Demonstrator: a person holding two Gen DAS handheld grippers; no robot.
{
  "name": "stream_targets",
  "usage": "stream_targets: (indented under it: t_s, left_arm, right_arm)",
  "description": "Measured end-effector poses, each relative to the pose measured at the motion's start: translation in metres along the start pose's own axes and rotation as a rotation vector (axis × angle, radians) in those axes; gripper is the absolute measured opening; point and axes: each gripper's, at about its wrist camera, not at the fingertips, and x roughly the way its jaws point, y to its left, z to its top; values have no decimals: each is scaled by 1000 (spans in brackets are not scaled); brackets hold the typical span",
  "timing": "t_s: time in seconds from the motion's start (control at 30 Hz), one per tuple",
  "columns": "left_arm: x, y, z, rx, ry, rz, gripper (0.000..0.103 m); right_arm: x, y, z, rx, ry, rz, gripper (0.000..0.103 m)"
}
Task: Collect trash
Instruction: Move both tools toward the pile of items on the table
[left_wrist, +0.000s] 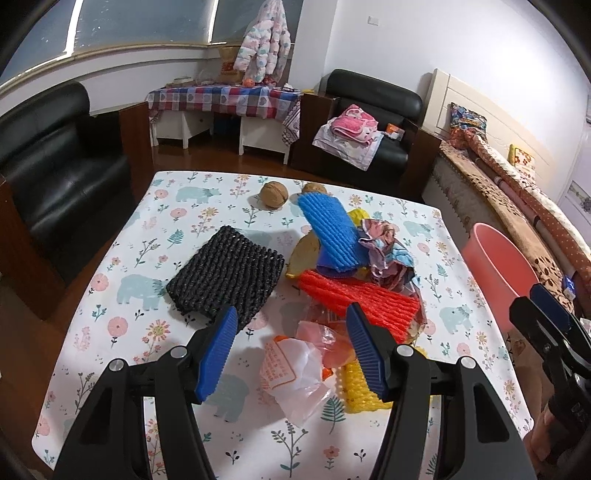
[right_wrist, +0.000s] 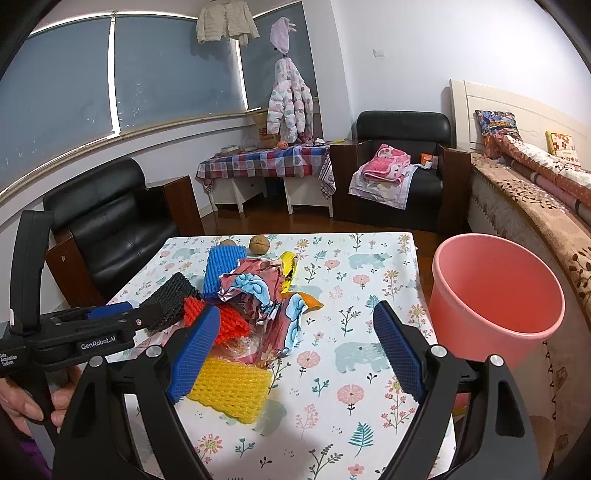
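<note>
The counter (left_wrist: 177, 236), under a flowered cloth, carries a black net (left_wrist: 225, 275) toward nine o'clock, two walnuts (left_wrist: 273, 195) at twelve, a yellow net (right_wrist: 231, 386) near six, and at center a heap with blue net (left_wrist: 330, 230), red net (left_wrist: 362, 302) and crumpled wrappers (right_wrist: 258, 295).

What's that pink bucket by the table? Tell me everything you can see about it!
The pink bucket is a round, smooth bin that looks like plastic, wider at its rim than lower down. It stands upright beside the right edge of the table, with its open mouth facing up. The part of the inside that shows holds no trash. Its bottom is hidden behind the table edge. Neither pair of tongs touches it; the bed lies just behind it.
</note>
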Motion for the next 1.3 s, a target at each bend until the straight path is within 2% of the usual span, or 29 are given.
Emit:
stream_targets:
  t_s: [0.3, 0.57, 1.03, 1.3]
  left_arm:
    - [-2, -7, 0, 18, -9, -29, 61]
    - [-2, -12, -1, 36, -7, -60, 61]
    - [3, -18, 0, 61, 17, -92, 57]
    - [7, -13, 7, 36, 13, -90, 55]
  right_arm:
    - [3, -14, 2, 58, 7, -12, 76]
    - [2, -27, 2, 89, 11, -31, 73]
    - [4, -28, -1, 86, 20, -18, 73]
    - [7, -25, -3, 75, 30, -3, 72]
